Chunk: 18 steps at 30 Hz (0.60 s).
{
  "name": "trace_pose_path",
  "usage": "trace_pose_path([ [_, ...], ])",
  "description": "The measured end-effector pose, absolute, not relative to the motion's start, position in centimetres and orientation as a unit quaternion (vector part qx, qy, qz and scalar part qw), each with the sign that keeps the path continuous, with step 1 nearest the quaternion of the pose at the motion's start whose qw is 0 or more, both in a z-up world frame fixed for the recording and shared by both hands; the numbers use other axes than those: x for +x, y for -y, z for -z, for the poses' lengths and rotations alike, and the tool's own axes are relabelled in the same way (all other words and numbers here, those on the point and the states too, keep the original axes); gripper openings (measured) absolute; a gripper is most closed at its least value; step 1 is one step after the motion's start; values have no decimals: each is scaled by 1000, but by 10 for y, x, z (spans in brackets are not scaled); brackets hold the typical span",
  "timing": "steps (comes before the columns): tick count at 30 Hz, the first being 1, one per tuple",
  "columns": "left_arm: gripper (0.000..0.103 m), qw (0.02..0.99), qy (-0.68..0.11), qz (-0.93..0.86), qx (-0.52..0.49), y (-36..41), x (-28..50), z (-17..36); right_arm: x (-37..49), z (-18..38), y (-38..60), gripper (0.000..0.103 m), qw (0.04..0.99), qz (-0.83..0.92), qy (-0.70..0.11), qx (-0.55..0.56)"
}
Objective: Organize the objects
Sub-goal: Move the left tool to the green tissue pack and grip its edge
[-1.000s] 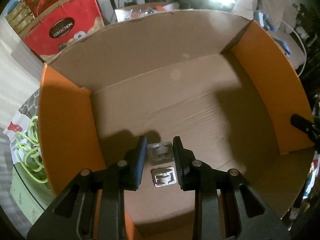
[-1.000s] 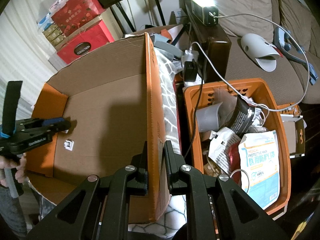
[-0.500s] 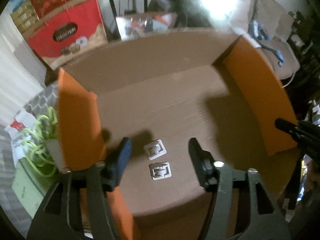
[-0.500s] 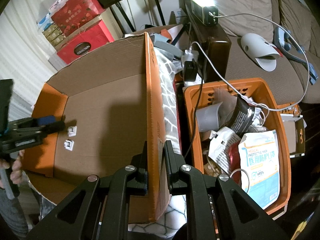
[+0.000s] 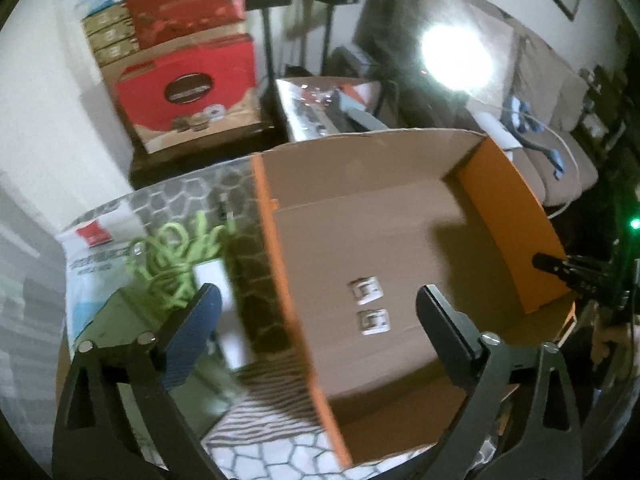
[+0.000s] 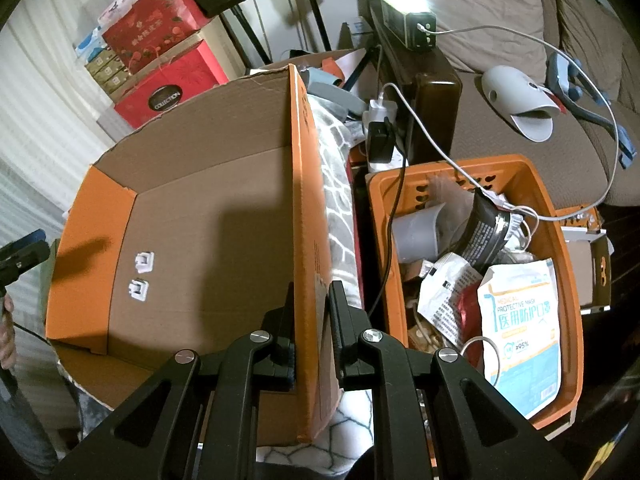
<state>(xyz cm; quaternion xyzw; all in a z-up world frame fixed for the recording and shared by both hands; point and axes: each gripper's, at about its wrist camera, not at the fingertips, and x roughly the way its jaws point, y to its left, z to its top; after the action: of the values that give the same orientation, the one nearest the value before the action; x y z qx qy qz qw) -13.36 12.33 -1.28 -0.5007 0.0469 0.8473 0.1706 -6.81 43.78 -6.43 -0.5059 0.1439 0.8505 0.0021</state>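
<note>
left tongs [image 5: 316, 312] gape wide, empty; right tongs [image 6: 310, 312] pinch the box [image 6: 200, 184] wall. two clips [image 6: 141, 274] lie inside, basket [image 6: 560, 280] beside, on what looks like patterned cloth [image 6: 336, 184].

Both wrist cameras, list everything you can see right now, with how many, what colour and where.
cardboard box: one, brown inside with orange flaps, centre, open.
white clips: two, white, side by side on the box floor near its left flap.
plastic basket: one, orange, right of the box, full of clutter.
mask packet: one, white and blue, on top in the basket.
green cord: one bundle, yellow-green, on the surface left of the box.
red gift boxes: two, red, stacked behind the box.
sofa: one, brown, far right.
lamp: one, lit, on the sofa armrest.
left gripper: black with a blue pad, open, holding nothing.
right gripper: black, shut on the box's right flap.
</note>
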Motion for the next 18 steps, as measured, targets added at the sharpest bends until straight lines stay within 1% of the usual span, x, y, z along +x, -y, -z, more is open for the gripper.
trace_pose_path([
  [11,102,106,-18,-866,-488,-55,-130,3,-67,64,-438,12,2,-851,-146,-505],
  [15,102,77,8,-862,-500,-26,-128,8,-67,64,-438,13,1,-850,-146,-506],
  [18,103,55,10,-862,-503,-12,-125,14,-68,63,-438,13,1,-850,-146,-505],
])
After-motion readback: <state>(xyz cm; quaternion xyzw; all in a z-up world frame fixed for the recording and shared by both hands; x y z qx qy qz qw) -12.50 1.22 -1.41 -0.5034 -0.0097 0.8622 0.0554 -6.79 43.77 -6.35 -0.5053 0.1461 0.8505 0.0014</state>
